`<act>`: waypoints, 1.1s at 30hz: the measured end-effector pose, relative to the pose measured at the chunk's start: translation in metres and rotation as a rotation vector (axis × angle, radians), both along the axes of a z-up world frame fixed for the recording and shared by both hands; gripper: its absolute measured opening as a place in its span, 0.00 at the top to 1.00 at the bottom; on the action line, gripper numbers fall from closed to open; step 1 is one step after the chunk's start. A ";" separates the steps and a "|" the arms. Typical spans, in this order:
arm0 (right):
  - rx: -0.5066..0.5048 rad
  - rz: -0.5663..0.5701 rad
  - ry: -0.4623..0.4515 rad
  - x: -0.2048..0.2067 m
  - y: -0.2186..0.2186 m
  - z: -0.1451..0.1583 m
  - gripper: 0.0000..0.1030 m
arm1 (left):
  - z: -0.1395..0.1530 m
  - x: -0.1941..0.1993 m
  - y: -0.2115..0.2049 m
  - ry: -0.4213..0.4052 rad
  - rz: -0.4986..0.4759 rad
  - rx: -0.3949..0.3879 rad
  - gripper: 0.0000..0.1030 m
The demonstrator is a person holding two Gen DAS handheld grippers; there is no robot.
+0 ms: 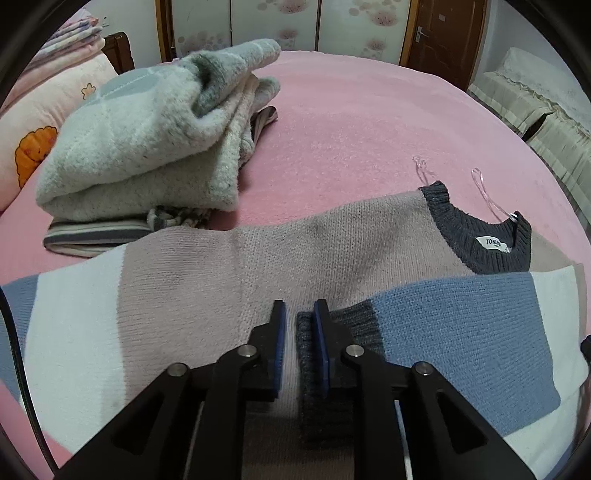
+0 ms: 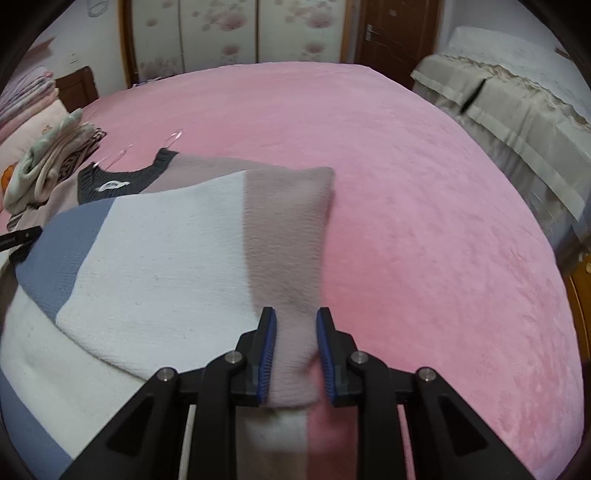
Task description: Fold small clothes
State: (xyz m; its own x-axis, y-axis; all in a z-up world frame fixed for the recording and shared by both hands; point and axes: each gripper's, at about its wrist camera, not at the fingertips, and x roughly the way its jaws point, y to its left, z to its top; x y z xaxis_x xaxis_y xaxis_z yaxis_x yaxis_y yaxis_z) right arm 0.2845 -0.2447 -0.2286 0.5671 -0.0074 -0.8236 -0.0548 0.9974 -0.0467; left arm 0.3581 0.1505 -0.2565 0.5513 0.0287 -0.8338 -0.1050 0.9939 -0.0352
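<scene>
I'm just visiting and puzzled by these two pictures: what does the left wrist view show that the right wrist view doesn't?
Only the left wrist view shows the dark grey ribbed cuff between the left gripper jaws, and the striped garment under the fluffy folded pile.

Only the right wrist view shows the sweater's folded right edge between the right gripper jaws, with bare pink bed beside it.

Both show the colour-block sweater, its grey collar with white label, the pink bedspread and the brown door.
</scene>
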 end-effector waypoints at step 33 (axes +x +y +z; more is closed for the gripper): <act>0.236 0.243 -0.139 -0.160 0.173 0.120 0.77 | 0.145 -0.246 0.091 -0.103 0.158 0.031 0.17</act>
State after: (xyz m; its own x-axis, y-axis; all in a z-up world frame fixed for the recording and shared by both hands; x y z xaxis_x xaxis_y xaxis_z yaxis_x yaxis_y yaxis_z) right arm 0.1241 -0.0720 -0.1089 0.6353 0.3222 -0.7018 -0.3009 0.9403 0.1592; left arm 0.1117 0.2416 -0.1116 0.6202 0.1465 -0.7707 -0.2577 0.9659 -0.0237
